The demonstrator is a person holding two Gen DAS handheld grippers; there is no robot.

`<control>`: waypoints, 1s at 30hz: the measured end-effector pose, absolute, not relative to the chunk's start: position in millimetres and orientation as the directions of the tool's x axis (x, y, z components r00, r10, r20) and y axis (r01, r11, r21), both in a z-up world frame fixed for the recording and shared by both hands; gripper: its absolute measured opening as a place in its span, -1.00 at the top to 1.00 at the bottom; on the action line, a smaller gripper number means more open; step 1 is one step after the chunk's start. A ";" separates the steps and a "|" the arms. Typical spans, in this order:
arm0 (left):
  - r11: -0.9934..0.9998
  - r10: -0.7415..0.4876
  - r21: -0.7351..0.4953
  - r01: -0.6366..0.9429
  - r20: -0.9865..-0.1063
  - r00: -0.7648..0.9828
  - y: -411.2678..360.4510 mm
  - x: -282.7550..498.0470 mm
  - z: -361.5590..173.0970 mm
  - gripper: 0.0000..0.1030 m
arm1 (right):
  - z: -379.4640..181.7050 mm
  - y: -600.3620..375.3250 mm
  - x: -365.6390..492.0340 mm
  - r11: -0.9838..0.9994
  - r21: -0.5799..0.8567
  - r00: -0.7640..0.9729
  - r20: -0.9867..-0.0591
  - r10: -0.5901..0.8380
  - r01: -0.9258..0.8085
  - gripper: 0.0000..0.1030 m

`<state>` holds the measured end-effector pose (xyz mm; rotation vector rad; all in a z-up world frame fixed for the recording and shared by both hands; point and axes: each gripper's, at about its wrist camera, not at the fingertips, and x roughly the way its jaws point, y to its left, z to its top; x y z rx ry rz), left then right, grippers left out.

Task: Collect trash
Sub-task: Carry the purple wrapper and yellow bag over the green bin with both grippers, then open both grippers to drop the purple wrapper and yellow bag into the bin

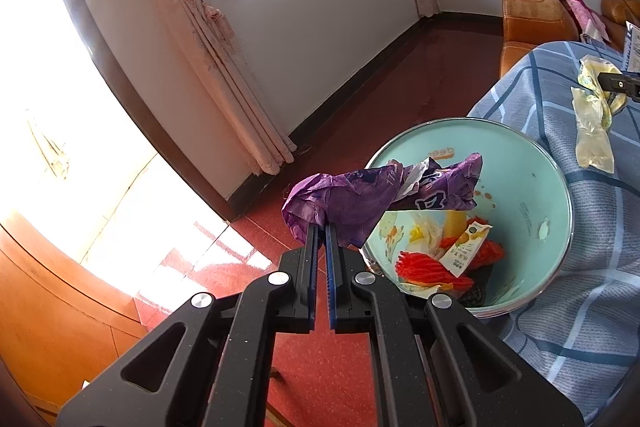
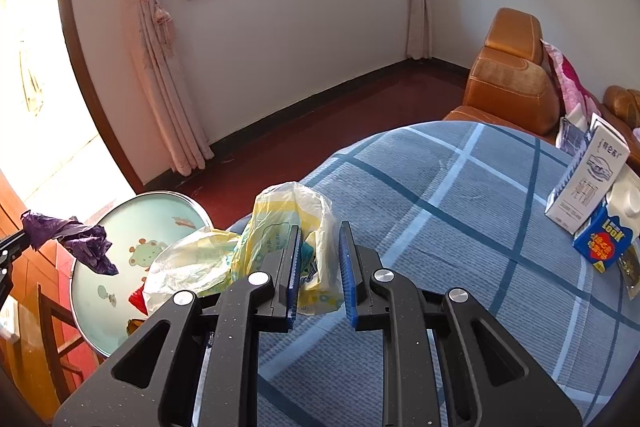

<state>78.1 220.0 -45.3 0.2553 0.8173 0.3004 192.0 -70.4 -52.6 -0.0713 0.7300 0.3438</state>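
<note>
Bin (image 1: 520,163) at lower right of the left view, half under the purple wrapper (image 1: 360,195); pinched in the shut left gripper (image 1: 322,227), overhanging the rim, liable to fall outside; yellow bag (image 2: 288,211) centre of the right view, loosely clamped by the narrowed right gripper (image 2: 320,227), apt to slip.

Your left wrist camera looks forward and down along its own left gripper (image 1: 323,227), close above the open bin (image 1: 560,195) that stands on the red floor (image 1: 340,131) beside the plaid-covered tabletop (image 1: 540,99). Your right wrist camera sits further over the tabletop (image 2: 460,195), tilted down along the right gripper (image 2: 320,231) — the bin (image 2: 120,219) falls at its lower left. Both views face the same window wall (image 1: 312,11) and share the curtain (image 1: 208,39), the orange sofa (image 1: 528,11), the bin, the yellow-and-clear bag (image 2: 280,223) — and each catches the other gripper at its edge.
</note>
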 end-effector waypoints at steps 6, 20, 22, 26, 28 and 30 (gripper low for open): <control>0.927 0.362 0.335 -0.171 -0.670 0.649 222.1 78.0 -44.9 0.93 | -53.0 -62.4 192.0 0.936 0.055 0.687 -0.665 0.294 -0.348 0.64; 0.929 0.358 0.325 -0.178 -0.666 0.654 224.3 78.8 -42.6 0.93 | -50.5 -45.6 192.0 0.925 0.047 0.681 -0.663 0.312 -0.378 0.63; 0.929 0.359 0.324 -0.180 -0.667 0.653 225.5 78.8 -42.6 0.93 | -51.0 -43.8 192.1 0.924 0.049 0.679 -0.663 0.314 -0.380 0.63; 0.930 0.357 0.321 -0.181 -0.669 0.652 226.2 78.9 -42.9 0.93 | -52.1 -42.5 192.6 0.922 0.052 0.676 -0.665 0.318 -0.383 0.63; 0.930 0.357 0.321 -0.180 -0.668 0.653 225.7 78.8 -42.8 0.93 | -52.4 -40.4 192.7 0.920 0.055 0.674 -0.665 0.323 -0.387 0.63; 0.935 0.344 0.311 -0.172 -0.671 0.657 223.8 79.1 -43.0 0.91 | -52.9 -35.8 193.0 0.913 0.067 0.660 -0.670 0.339 -0.402 0.57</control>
